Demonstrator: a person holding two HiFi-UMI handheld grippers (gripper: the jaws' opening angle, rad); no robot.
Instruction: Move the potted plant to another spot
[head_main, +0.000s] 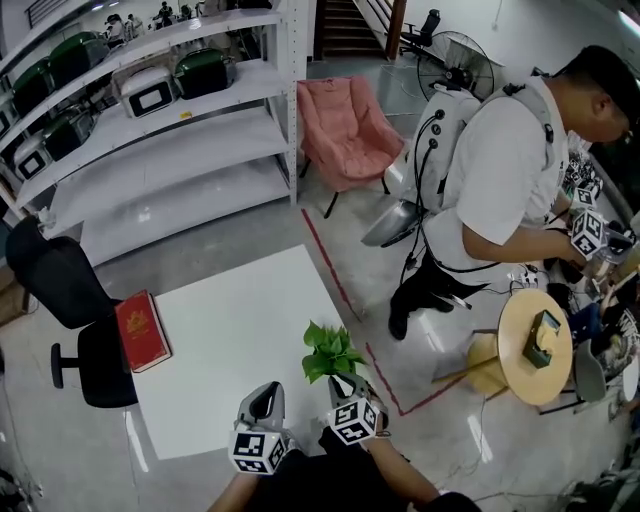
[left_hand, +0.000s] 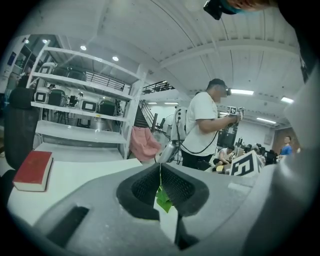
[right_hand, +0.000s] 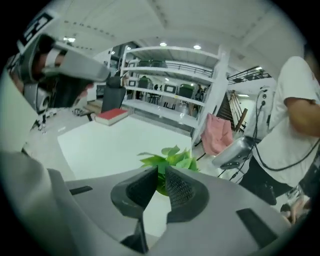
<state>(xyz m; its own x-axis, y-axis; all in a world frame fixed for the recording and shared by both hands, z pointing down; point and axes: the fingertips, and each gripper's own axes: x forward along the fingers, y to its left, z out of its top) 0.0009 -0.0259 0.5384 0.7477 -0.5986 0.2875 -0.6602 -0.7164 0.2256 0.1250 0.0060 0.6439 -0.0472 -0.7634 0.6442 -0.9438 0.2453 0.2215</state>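
- The small potted plant (head_main: 330, 352), a tuft of bright green leaves over a pot I can barely see, stands on the white rectangular table (head_main: 230, 340). It is close to the table's right edge and towards the near corner.
- It stands upright, its long axis running straight up from the tabletop. The leaves fan out on all sides, so it has no real front.
- The right gripper (head_main: 347, 383) is just beside the plant on the near side. In the right gripper view its jaws stand only narrowly apart, with leaves and a bit of the pot showing in the slit. I can't tell whether anything is pinched, and it looks to me like lining up, not holding.
- To do the grasp well, I'd open the jaws wider, come in low under the foliage and close on the pot's body. Grabbing the leaves would tear them or tip the pot.
- Lift it straight up and keep it level.
- The left gripper (head_main: 268, 392) sits further left over the table. Its jaw tips are pressed together, and a green leaf shows through the gap behind them.
- A red hardback book (head_main: 142, 330) lies well apart at the table's left edge, so there is plenty of bare white surface between it and the plant for a new spot.
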